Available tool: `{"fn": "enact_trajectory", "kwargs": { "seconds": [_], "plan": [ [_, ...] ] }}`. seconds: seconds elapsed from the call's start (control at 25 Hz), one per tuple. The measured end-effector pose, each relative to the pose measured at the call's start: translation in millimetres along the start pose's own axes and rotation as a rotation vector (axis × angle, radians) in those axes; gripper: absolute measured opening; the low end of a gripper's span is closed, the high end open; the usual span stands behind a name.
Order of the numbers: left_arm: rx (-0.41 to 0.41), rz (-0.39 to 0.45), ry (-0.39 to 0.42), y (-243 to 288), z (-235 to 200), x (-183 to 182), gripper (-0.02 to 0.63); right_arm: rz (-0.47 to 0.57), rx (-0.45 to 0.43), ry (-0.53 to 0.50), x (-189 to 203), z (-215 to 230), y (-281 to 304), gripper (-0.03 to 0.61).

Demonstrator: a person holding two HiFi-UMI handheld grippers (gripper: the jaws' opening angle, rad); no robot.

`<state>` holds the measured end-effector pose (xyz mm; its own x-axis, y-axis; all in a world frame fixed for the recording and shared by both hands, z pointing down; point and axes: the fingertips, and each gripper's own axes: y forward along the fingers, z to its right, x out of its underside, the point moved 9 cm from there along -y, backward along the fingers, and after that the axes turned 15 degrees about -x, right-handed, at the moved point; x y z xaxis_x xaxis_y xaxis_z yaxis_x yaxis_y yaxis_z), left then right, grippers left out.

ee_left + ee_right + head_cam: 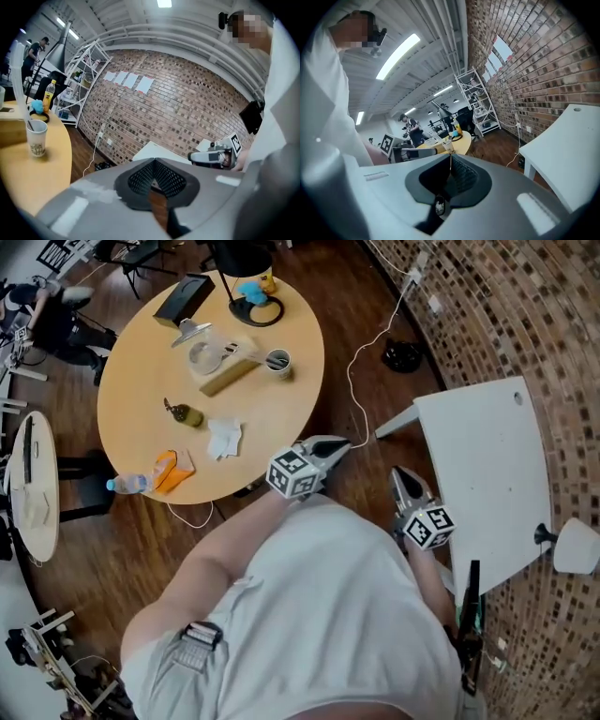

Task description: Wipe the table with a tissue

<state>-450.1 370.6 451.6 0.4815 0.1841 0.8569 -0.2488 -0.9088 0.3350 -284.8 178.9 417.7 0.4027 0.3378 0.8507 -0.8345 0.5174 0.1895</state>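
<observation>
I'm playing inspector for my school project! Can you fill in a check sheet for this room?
Surface: round wooden table, cluttered.
Job's things: crumpled white tissue lying on it, untouched.
Clutter: white paper cup, clear plastic bottle, black box.
Grippers: left gripper and right gripper both shut, empty, held off the table.
Cables: thin white cable across the floor.
Surroundings: white side table, brick wall.

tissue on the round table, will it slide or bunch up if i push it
The tissue lies crumpled and creased on the table, so it is probably thin, floppy and very light. Pushed from one edge, it would likely bunch or fold rather than slide flat. Pressing down from above may grip it better.
</observation>
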Motion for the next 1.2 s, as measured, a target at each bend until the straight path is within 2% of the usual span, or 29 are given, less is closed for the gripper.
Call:
{"fn": "enact_trajectory", "kwargs": {
  "seconds": [0.12, 0.24, 0.36, 0.52, 0.68, 0.76, 0.84, 0.96, 1.08, 1.2],
  "plan": [
    [-0.026, 0.019, -0.006, 1, -22, -16, 0.006, -0.021, -0.006, -0.033, -27, 13, 21, 0.008],
    [-0.106, 0.034, -0.001, -8, -57, -30, 0.006, -0.027, -0.016, -0.044, -48, 24, 46, 0.008],
    [-0.2, 0.027, -0.004, -37, -93, -27, 0.006, -0.064, -0.048, -0.053, -52, 28, 75, 0.008],
    [-0.299, 0.003, 0.005, -73, -120, -15, 0.006, -0.107, -0.104, -0.058, -53, 29, 108, 0.008],
    [-0.432, -0.013, 0.065, -111, -146, -5, 0.025, -0.155, -0.17, -0.054, -48, 30, 137, 0.008],
    [-0.504, -0.046, 0.151, -134, -163, -6, 0.035, -0.18, -0.203, -0.048, -47, 29, 147, 0.008],
    [-0.526, -0.116, 0.311, -151, -180, -13, 0.048, -0.193, -0.225, -0.039, -47, 29, 153, 0.008],
    [-0.473, -0.255, 0.545, -168, -203, -30, 0.134, -0.208, -0.25, -0.033, -46, 30, 157, 0.008],
    [-0.396, -0.41, 0.668, -175, -223, -36, 0.206, -0.211, -0.251, -0.028, -44, 33, 154, 0.008],
    [-0.288, -0.587, 0.781, -168, -238, -25, 0.298, -0.196, -0.221, -0.002, -44, 37, 145, 0.008]
  ]
}}
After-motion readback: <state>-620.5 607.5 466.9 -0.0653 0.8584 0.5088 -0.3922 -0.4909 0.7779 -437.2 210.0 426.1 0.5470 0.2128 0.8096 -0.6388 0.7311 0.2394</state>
